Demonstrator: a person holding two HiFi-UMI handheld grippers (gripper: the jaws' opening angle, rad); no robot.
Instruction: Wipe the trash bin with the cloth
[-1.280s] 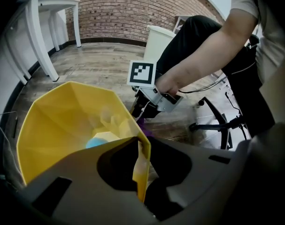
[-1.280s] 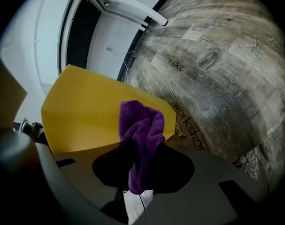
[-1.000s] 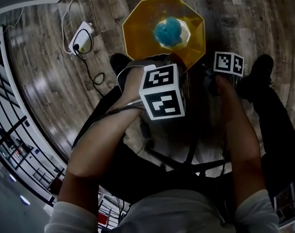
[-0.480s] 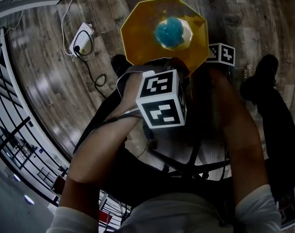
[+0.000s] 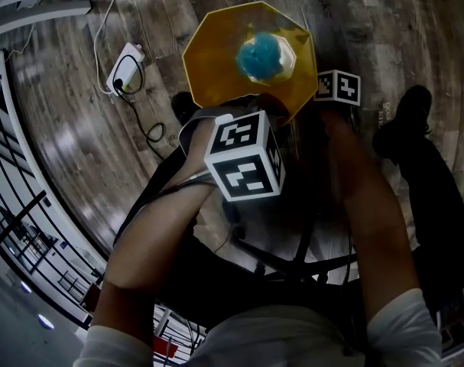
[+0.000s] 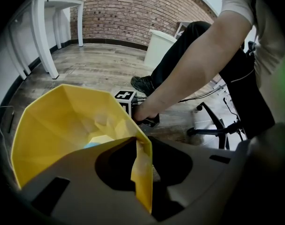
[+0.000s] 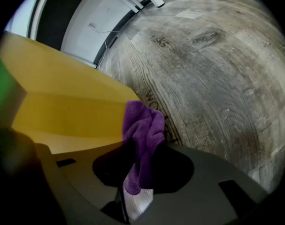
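The yellow trash bin [image 5: 216, 60] stands on the wooden floor with a blue wad [image 5: 261, 56] lying inside it. My left gripper [image 6: 142, 172] is shut on the bin's near rim [image 6: 143, 163]; its jaws have just been opening a little, with the rim still between them. Its marker cube [image 5: 243, 155] hides the jaws in the head view. My right gripper [image 7: 140, 172] is shut on a purple cloth [image 7: 143, 125], which lies against the bin's outer wall [image 7: 62, 107] on the right side. Its marker cube [image 5: 339, 86] sits by the bin's right edge.
A white power strip [image 5: 124, 63] with its cable lies on the floor left of the bin. An office chair base [image 5: 293, 260] stands under the person. A black shoe [image 5: 411, 109] is at the right. White table legs [image 6: 43, 32] and a white container [image 6: 158, 48] stand farther off.
My right gripper with the cloth has gone down alongside the bin's right wall. The bin has shifted slightly to the left. The left gripper has stayed on the rim.
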